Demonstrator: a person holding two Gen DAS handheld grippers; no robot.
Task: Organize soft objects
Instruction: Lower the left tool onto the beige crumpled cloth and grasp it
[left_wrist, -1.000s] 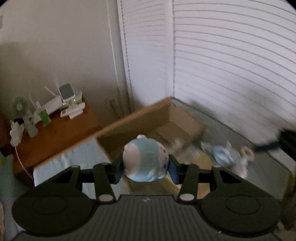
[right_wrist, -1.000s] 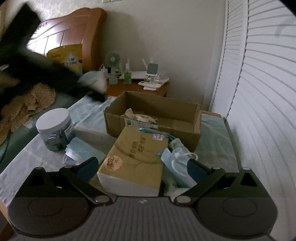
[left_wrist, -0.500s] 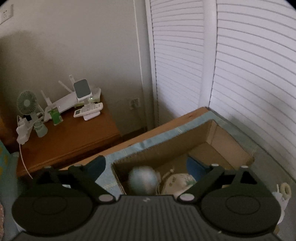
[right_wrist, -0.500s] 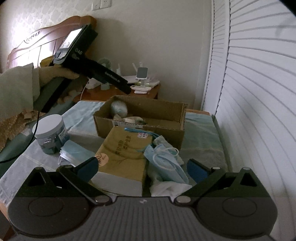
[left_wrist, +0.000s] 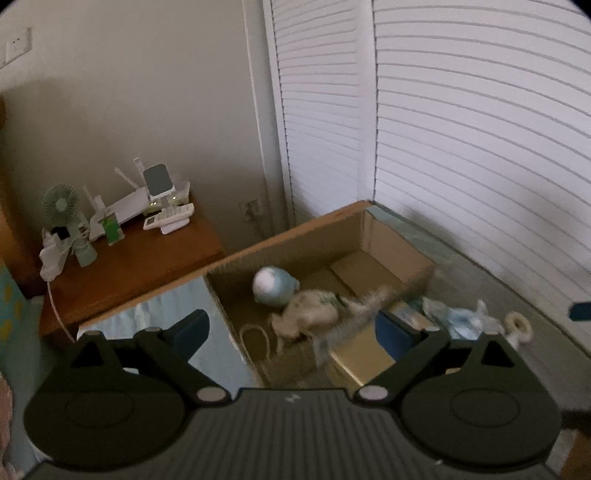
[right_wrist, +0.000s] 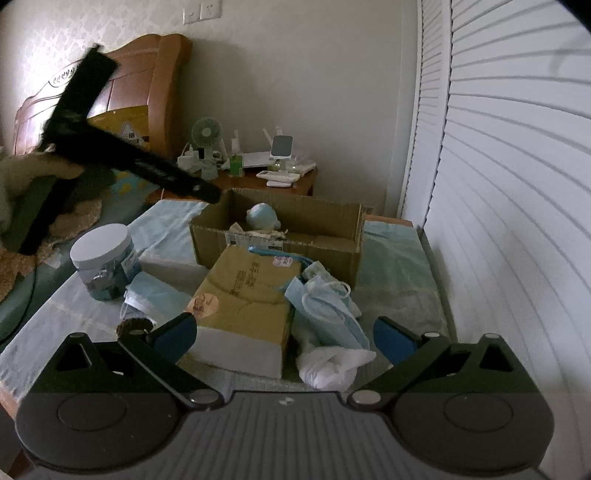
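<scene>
A light-blue plush toy (left_wrist: 275, 286) lies inside the open cardboard box (left_wrist: 384, 236), beside a cream soft item (left_wrist: 310, 314). My left gripper (left_wrist: 291, 330) hovers above the box's near left corner; its jaws are opening and nothing is between them. In the right wrist view the plush (right_wrist: 260, 216) shows over the box wall (right_wrist: 295, 251), with the left gripper (right_wrist: 147, 173) a dark blur at the box's left. My right gripper (right_wrist: 284, 338) stands open and empty over a tissue pack (right_wrist: 243, 295), blue face masks (right_wrist: 325, 306) and a white cloth (right_wrist: 332, 365).
A lidded jar (right_wrist: 105, 258) and another mask (right_wrist: 151, 295) sit left of the tissue pack. A wooden nightstand (left_wrist: 140, 266) with a fan and router stands behind the box. White louvred doors (right_wrist: 498, 184) line the right side; a bed headboard (right_wrist: 140, 81) is at left.
The left gripper let go of the blue plush, which now lies in the box, and its jaws spread wide. The left gripper then drew back from the box.
</scene>
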